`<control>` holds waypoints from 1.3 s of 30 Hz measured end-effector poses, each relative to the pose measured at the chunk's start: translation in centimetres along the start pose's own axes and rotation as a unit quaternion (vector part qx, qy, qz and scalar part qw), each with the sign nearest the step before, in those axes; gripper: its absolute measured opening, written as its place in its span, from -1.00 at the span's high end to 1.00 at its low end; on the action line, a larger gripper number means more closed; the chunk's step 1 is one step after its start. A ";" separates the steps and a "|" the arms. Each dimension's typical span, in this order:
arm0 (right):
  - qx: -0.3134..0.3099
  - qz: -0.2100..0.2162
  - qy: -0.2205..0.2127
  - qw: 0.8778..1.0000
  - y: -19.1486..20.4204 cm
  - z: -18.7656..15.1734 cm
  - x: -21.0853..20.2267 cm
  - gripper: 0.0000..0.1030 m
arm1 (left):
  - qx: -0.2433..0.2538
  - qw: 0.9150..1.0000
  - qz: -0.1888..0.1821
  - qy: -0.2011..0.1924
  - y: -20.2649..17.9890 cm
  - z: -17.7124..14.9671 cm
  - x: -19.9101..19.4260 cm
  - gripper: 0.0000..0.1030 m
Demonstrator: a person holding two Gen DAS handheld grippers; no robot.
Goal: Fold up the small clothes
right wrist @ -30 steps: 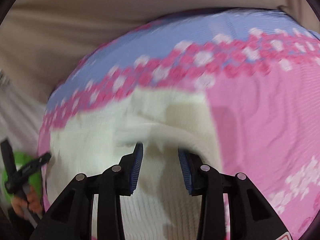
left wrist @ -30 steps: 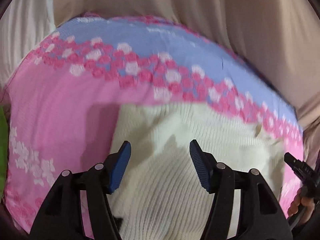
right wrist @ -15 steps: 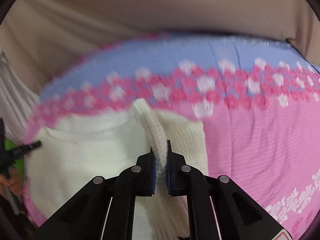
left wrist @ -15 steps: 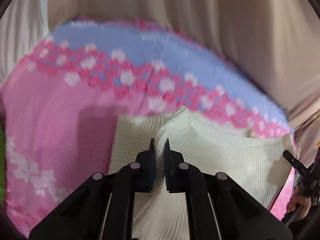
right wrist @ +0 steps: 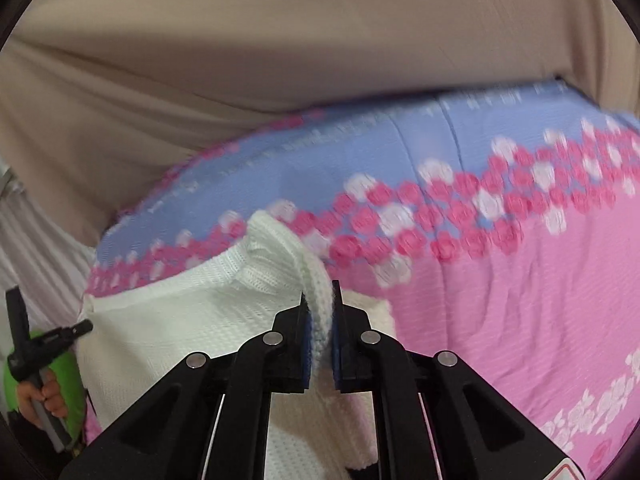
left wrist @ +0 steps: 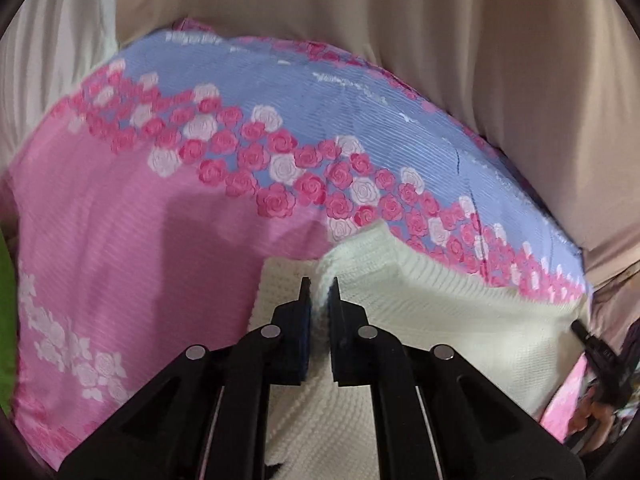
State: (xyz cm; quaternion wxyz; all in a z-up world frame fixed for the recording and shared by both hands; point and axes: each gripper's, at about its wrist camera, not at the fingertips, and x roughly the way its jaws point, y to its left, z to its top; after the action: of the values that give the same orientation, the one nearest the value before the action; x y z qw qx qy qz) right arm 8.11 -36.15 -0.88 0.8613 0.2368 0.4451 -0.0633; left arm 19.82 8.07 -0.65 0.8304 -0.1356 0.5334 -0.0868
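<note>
left tongs (left wrist: 319, 292): pressed together on a raised ridge of the white knit garment (left wrist: 460, 320); a thin strip of the knit shows between the blue pads, which grip it from both sides.
right tongs (right wrist: 319, 296): likewise clamped tight on a thick ribbed fold of the white knit garment (right wrist: 180, 320); the fold stands up out of the pads and curls over towards the upper left.
white knit garment: lies on the pink part of the floral cover, its far edge reaching the band of printed roses; pinched up in two places, one by each of the tongs, so the cloth rises into peaks at both grips and slopes down flat between and around them.
floral cover (left wrist: 132, 248): pink below, pale blue beyond, a band of pink and white roses (left wrist: 280, 168) running across between the two colours; a separate cluster of white flowers near its lower left in the left wrist view.
floral cover, right wrist view (right wrist: 520, 300): same cloth, somewhat blurred, with the garment at its left part.
beige fabric (left wrist: 440, 40): draped behind the cover, in long folds.
other gripper seen from the left wrist: a black handle (left wrist: 600, 360) at the right edge, held by a hand (left wrist: 596, 428).
other gripper seen from the right wrist: a black handle (right wrist: 36, 340) at the left edge, held by a hand (right wrist: 44, 396), with something green (right wrist: 70, 380) behind it.
</note>
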 end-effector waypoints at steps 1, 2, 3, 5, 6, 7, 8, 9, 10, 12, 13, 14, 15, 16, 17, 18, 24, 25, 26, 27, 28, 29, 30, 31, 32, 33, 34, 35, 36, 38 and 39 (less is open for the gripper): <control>0.016 0.011 -0.005 1.000 -0.4 -0.1 -0.4 0.87 | 0.003 1.000 0.003 -0.003 0.0 0.0 -0.1 0.87; 0.019 0.015 -0.013 1.000 -0.5 -0.3 -0.7 0.87 | 0.016 1.000 0.014 -0.003 -0.2 0.0 0.6 0.87; 0.011 0.013 -0.014 1.000 -0.5 -0.6 -0.4 0.87 | 0.022 0.999 0.024 0.009 -0.3 0.1 2.0 0.87; -0.005 -0.013 0.015 1.000 -1.1 -0.8 1.9 0.87 | 0.017 0.999 0.035 0.037 -0.2 -0.1 4.9 0.87; -0.007 -0.022 0.033 0.999 -1.4 -1.0 3.4 0.87 | 0.015 0.998 0.038 0.038 -0.3 -0.3 5.5 0.85; -0.002 -0.024 0.050 0.998 -1.9 -1.3 4.9 0.85 | 0.017 0.998 0.040 0.043 -0.3 -0.5 6.3 0.81; 0.003 -0.026 0.059 0.998 -2.0 -1.4 5.6 0.84 | 0.016 0.998 0.036 0.044 -0.3 -0.6 6.4 0.78; 0.009 -0.015 0.066 0.998 -2.0 -1.4 5.6 0.74 | 0.011 0.999 0.029 0.037 -0.1 -0.8 6.0 0.68; 0.011 -0.013 0.058 0.998 -1.7 -1.4 4.8 0.66 | 0.007 0.999 0.022 0.032 0.2 -0.9 5.6 0.59; 0.002 -0.025 0.031 0.999 -1.2 -1.5 2.4 0.22 | -0.013 0.999 0.031 0.014 1.4 -2.0 3.2 -0.23; 0.004 -0.053 0.022 0.998 -1.0 -2.0 0.8 -0.15 | -0.021 0.999 0.037 0.004 2.0 -2.5 2.4 -0.34; 0.001 -0.066 0.010 0.998 -1.1 -2.6 -0.6 -0.23 | -0.032 0.999 0.037 -0.013 2.9 -3.8 0.7 -0.43; 0.000 -0.071 0.003 0.997 -1.4 -3.9 -2.2 -0.26 | -0.036 0.999 0.030 -0.013 3.8 -5.2 -0.5 -0.46; 0.001 -0.070 0.008 0.998 -1.9 -4.9 -3.0 -0.29 | -0.039 0.999 0.029 -0.008 4.5 -6.6 -1.3 -0.48; 0.004 -0.070 0.020 0.997 -2.4 -6.2 -3.6 -0.29 | -0.041 0.999 0.031 -0.004 5.2 -8.1 -1.9 -0.51; 0.009 -0.072 0.034 0.997 -3.0 -7.8 -4.1 -0.30 | -0.045 0.998 0.034 0.001 5.6 -9.4 -2.2 -0.53; 0.075 -0.042 0.103 0.991 -4.7 -16.3 -3.6 -0.32 | -0.079 0.996 0.000 0.052 6.0 -16.6 -1.9 -0.63; 0.081 -0.031 0.108 0.990 -4.5 -16.9 -3.1 -0.37 | -0.084 0.995 0.001 0.057 5.9 -17.0 -1.4 -0.63; 0.079 -0.031 0.103 0.991 -4.0 -17.2 -2.9 -0.41 | -0.092 0.994 -0.005 0.062 5.8 -17.1 -0.9 -0.63; 0.074 -0.030 0.089 0.993 -3.5 -17.2 -2.8 -0.42 | -0.104 0.992 -0.007 0.065 5.9 -17.1 -0.5 -0.60; 0.071 -0.014 0.090 0.993 -2.9 -16.9 -2.2 -0.42 | -0.120 0.991 -0.007 0.055 6.0 -16.8 -0.6 -0.47; 0.073 -0.016 0.092 0.993 -2.6 -16.6 -2.0 -0.36 | -0.123 0.990 -0.030 0.058 5.8 -16.3 -0.7 0.11; 0.077 -0.012 0.090 0.993 -2.3 -16.1 -1.8 0.11 | -0.121 0.989 -0.043 0.068 5.6 -15.9 -0.9 0.58; 0.081 0.003 0.090 0.993 -2.2 -15.6 -1.8 0.61 | -0.125 0.989 -0.051 0.067 5.5 -15.4 -1.6 0.65; 0.090 0.020 0.089 0.992 -2.1 -15.0 -2.1 0.62 | -0.127 0.988 -0.060 0.059 5.3 -15.1 -2.5 0.72; 0.100 0.027 0.072 0.992 -1.9 -14.3 -3.3 0.70 | -0.123 0.989 -0.069 0.052 5.1 -14.7 -3.7 0.76; 0.103 0.033 0.057 0.992 -1.8 -13.6 -4.4 0.72 | -0.116 0.989 -0.071 0.050 4.9 -14.6 -4.6 0.77; 0.104 0.034 0.043 0.993 -1.7 -13.0 -5.9 0.73 | -0.104 0.991 -0.071 0.050 4.7 -14.7 -6.1 0.79; 0.104 0.035 0.032 0.993 -1.8 -12.6 -7.3 0.74 | -0.096 0.991 -0.072 0.055 4.6 -15.0 -6.9 0.80; 0.097 0.033 0.022 0.995 -2.2 -12.5 -10.2 0.74 | -0.075 0.992 -0.061 0.082 5.0 -16.8 -7.9 0.80; 0.086 0.021 0.024 0.996 -2.4 -13.0 -11.2 0.74 | -0.070 0.991 -0.055 0.097 5.2 -17.9 -7.9 0.80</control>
State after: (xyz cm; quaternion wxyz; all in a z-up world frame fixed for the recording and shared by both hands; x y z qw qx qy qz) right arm -8.90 -33.42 0.80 0.8277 0.3209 0.4538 -0.0776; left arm 0.28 12.89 -2.52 0.7568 -0.2138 0.6082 -0.1078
